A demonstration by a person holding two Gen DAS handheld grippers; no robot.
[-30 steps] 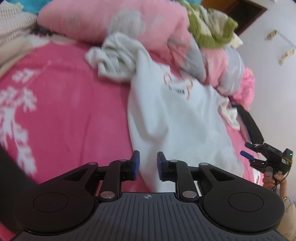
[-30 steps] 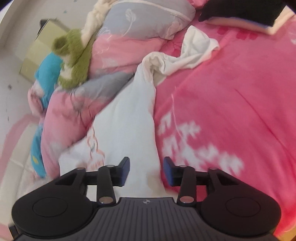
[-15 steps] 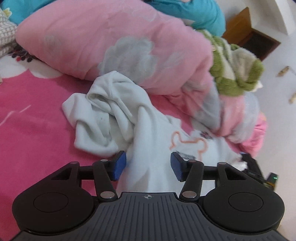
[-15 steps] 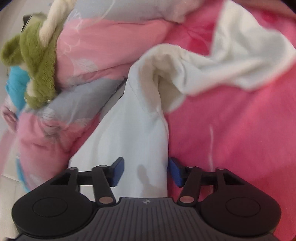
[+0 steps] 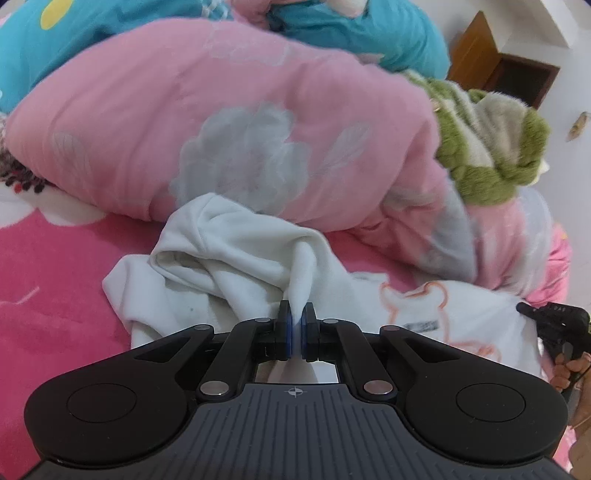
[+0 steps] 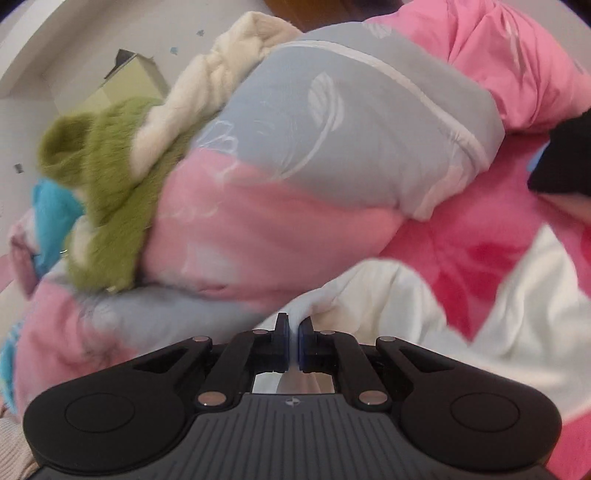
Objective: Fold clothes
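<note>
My left tongs (image 5: pixel 296 326) and right tongs (image 6: pixel 294 332) had just closed, each pinching a fold of the white garment (image 5: pixel 236 258), which lay crumpled on the pink bed (image 5: pixel 55 295) against the quilt (image 5: pixel 221 129); its long axis seemed to run between them.

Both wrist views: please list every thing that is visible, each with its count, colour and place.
white garment: one, white with an orange bear print, crumpled on the bed, pinched by both grippers
bedsheet: one, bright pink with white pattern, under the garment
quilt: one, pink and grey, piled behind the garment
fluffy item: one, green and cream, on the quilt
blue fabric: one, turquoise, behind the quilt
left gripper: one, black with blue pads, shut on a garment fold
right gripper: one, black with blue pads, shut on a garment fold
</note>
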